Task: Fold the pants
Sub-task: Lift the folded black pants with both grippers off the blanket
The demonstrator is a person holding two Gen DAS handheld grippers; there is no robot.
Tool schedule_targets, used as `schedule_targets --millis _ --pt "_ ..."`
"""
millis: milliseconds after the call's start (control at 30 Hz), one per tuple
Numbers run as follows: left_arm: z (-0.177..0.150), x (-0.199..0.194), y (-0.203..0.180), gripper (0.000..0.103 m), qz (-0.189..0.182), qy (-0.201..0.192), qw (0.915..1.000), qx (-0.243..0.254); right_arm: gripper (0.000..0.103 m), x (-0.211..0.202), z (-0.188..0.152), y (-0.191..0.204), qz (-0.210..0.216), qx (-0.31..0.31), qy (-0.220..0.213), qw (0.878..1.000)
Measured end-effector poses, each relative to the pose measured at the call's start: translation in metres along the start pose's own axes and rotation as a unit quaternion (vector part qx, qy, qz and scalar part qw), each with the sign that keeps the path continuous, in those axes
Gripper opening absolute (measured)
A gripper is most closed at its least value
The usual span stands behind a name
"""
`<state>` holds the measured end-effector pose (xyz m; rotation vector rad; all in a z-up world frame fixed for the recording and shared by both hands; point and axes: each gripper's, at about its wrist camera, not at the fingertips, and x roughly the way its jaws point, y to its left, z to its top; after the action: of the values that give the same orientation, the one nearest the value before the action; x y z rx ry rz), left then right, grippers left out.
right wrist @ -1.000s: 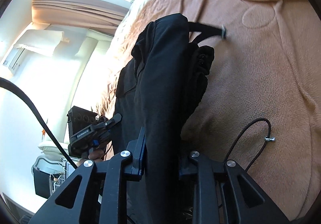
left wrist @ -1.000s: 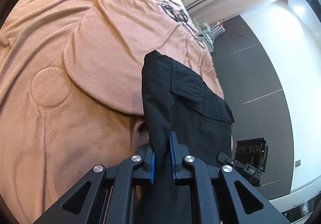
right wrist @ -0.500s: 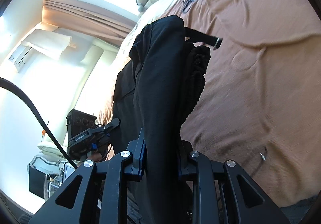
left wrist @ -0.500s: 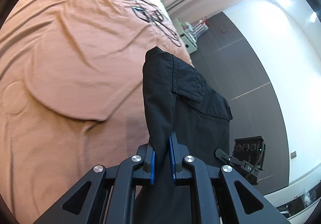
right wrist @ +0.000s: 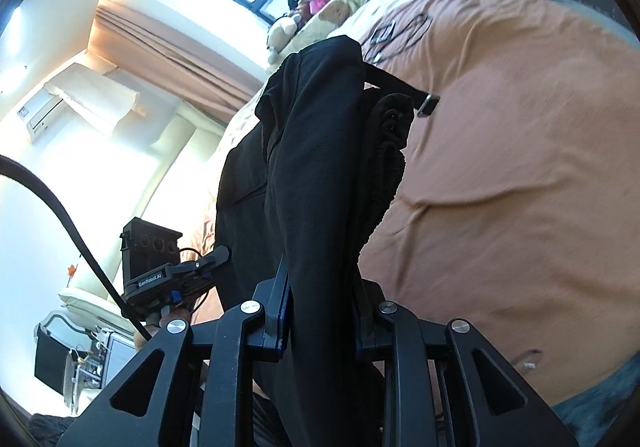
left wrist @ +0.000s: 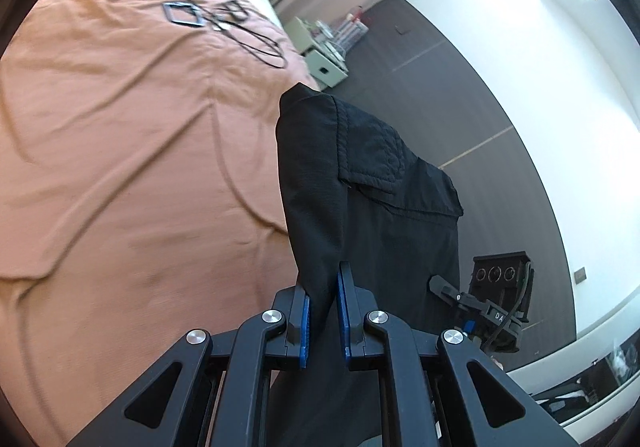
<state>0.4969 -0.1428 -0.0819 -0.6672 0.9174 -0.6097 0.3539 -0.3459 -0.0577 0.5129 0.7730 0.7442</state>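
Note:
The black pants (left wrist: 368, 183) hang in the air above an orange-brown bedspread (left wrist: 132, 151). My left gripper (left wrist: 323, 287) is shut on a fold of the black cloth, with a flapped pocket showing to its right. In the right wrist view the pants (right wrist: 316, 167) stand bunched between the blue pads of my right gripper (right wrist: 320, 279), which is shut on them. A black strap with a metal end (right wrist: 428, 103) sticks out to the right of the bunch. Each view shows the other gripper, the right one (left wrist: 476, 303) and the left one (right wrist: 176, 271), holding the same garment.
Black cables and a small dark frame (left wrist: 184, 15) lie on the far part of the bedspread. Pillows and stuffed toys (right wrist: 332, 7) sit at the head of the bed under a window. A pale drawer unit (left wrist: 324, 63) stands on the dark floor beside the bed.
Both grippers have risen and moved along the bed with the pants in them. More of the bed's far end, the window and the floor show now. The grips are unchanged.

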Motion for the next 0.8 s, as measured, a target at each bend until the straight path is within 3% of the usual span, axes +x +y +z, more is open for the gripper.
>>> schedule_targets --millis 800 --pt "0.023 0.191 -0.11 0.012 -0.033 0.047 0.9974 0.043 0.02 -0.105 0.031 -0.041 -0.05 -0.03 -0.021 0.998"
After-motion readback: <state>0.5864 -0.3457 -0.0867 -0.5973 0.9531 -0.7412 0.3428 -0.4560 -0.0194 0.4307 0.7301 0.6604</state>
